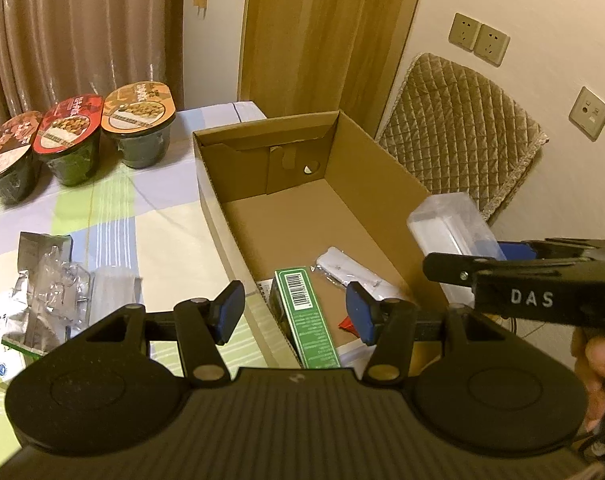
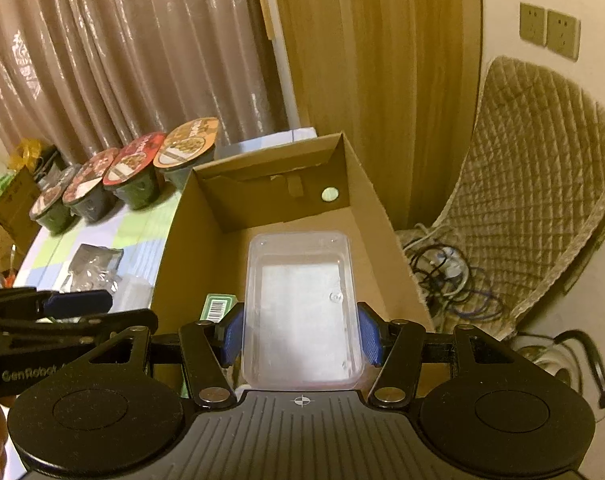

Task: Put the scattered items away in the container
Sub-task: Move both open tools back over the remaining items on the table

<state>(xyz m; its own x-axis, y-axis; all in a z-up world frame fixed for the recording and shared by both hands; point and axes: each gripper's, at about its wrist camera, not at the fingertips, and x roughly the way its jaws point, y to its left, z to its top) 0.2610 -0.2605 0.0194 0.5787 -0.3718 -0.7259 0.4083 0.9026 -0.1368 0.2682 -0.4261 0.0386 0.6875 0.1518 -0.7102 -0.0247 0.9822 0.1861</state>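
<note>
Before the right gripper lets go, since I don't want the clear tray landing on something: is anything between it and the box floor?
Nothing visible blocks it. The right gripper holds the clear plastic tray above the cardboard box. The green carton and white packet lie at the box's near end; the far floor is bare.
</note>
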